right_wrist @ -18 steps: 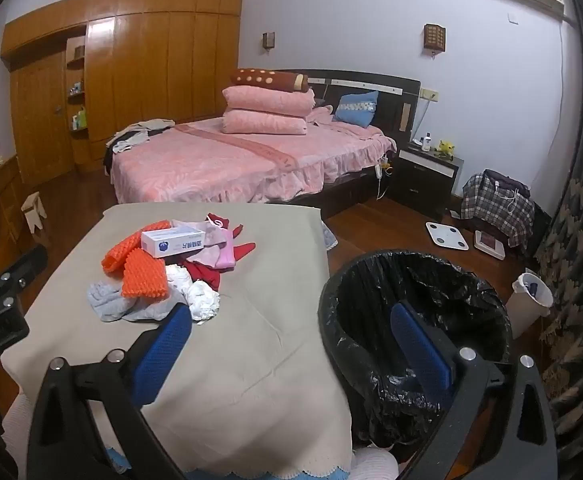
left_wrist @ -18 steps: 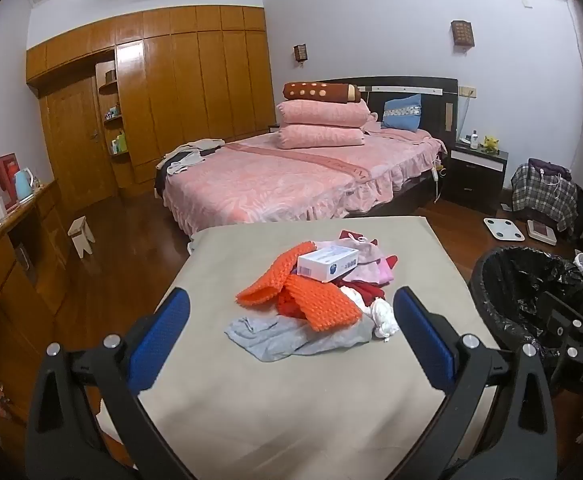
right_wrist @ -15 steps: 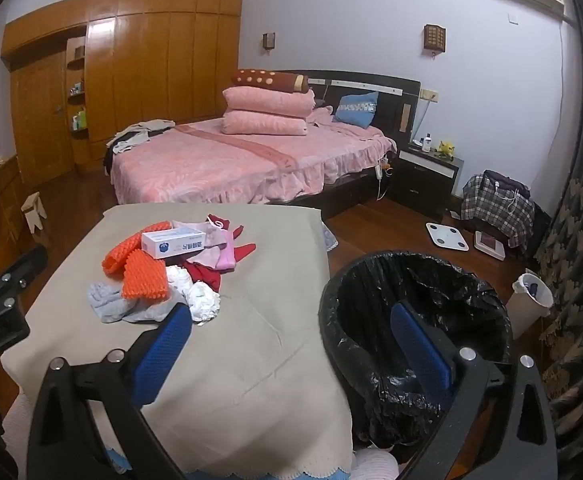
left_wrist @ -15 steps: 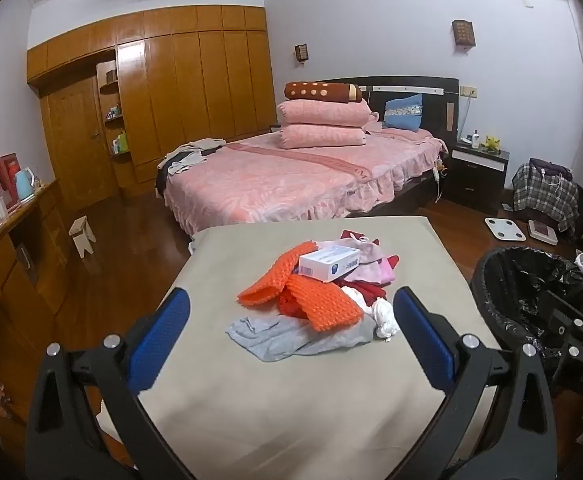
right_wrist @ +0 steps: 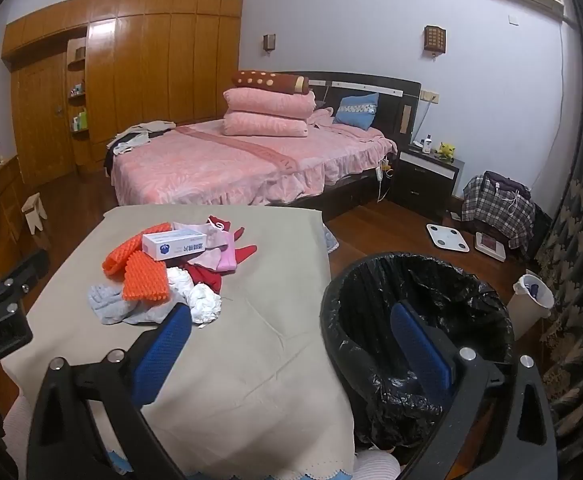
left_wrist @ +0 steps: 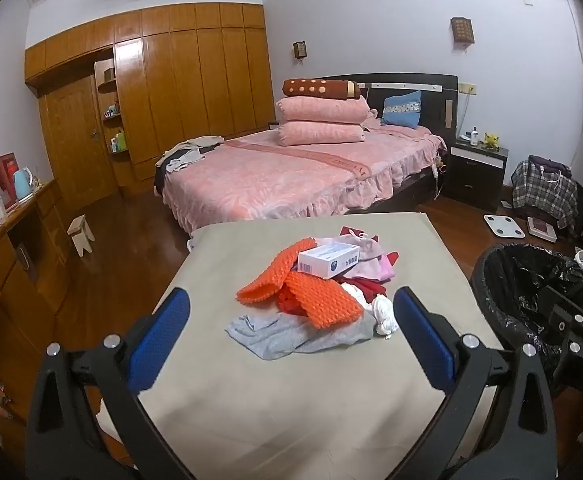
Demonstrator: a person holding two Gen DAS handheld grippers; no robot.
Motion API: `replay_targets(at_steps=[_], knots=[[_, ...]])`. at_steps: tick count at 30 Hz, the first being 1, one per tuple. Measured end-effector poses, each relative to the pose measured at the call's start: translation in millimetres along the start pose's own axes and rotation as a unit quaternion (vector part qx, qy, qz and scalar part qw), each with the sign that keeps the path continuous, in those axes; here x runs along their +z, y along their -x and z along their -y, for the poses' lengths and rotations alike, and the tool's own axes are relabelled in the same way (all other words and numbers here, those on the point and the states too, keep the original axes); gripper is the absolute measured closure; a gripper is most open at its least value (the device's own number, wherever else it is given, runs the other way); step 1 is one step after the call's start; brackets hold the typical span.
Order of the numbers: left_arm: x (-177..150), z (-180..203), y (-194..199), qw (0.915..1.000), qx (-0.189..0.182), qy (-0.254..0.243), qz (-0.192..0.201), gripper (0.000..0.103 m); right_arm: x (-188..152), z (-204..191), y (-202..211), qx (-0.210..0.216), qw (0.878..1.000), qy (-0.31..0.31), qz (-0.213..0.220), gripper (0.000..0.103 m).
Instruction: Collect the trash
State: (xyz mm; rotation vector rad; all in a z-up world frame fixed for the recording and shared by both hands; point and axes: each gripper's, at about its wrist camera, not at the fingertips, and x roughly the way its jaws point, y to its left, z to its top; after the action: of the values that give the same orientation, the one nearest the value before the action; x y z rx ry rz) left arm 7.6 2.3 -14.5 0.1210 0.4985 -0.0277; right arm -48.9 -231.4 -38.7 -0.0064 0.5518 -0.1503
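Note:
A pile of items lies mid-table on a beige cloth [left_wrist: 291, 400]: a white and blue box [left_wrist: 328, 261] on top, orange spiky foam pieces [left_wrist: 315, 296], a crumpled white wad [left_wrist: 384, 314], grey cloth [left_wrist: 291, 332], pink and red cloth [left_wrist: 371, 264]. The box [right_wrist: 174, 243] and the wad [right_wrist: 203, 303] also show in the right wrist view. A bin with a black bag [right_wrist: 415, 320] stands right of the table. My left gripper [left_wrist: 289, 340] is open and empty, just short of the pile. My right gripper [right_wrist: 291, 350] is open and empty, over the table's right edge and the bin.
A pink bed [left_wrist: 291, 172] stands beyond the table, with a dark nightstand [left_wrist: 475, 172] to its right. Wooden wardrobes [left_wrist: 171, 100] line the far wall. A wooden counter [left_wrist: 7, 260] runs along the left. A small stool [left_wrist: 81, 234], scales [right_wrist: 447, 237] and a white bucket [right_wrist: 533, 300] sit on the floor.

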Motion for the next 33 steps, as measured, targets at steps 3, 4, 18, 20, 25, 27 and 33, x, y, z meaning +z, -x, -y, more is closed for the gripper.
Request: replay_targets(at_steps=[3,4,18,20,25,27,33], knots=[[5,-1,4,1.0000,0.004,0.002,-0.003,0.005,0,0,0,0.000,1.000,0.000,0.001,0.006],[5,-2,3,1.0000,0.005,0.002,-0.002,0.005,0,0,0,0.000,1.000,0.000,0.001,0.006],[0,2,0,1.0000,0.003,0.003,-0.004,0.005,0,0,0,0.001,1.000,-0.001,0.003,0.006],[0,2,0,1.0000,0.003,0.002,-0.003,0.005,0,0,0,0.001,1.000,-0.002,0.002,0.006],[0,1,0,1.0000,0.002,0.002,-0.005,0.005,-1,0,0,0.001,1.000,-0.002,0.002,0.006],[0,2,0,1.0000,0.003,0.002,-0.004,0.005,-1,0,0,0.001,1.000,-0.002,0.003,0.006],[-3,2,-4,1.0000,0.002,0.003,-0.006,0.005,-4,1,0,0.001,1.000,-0.002,0.003,0.006]])
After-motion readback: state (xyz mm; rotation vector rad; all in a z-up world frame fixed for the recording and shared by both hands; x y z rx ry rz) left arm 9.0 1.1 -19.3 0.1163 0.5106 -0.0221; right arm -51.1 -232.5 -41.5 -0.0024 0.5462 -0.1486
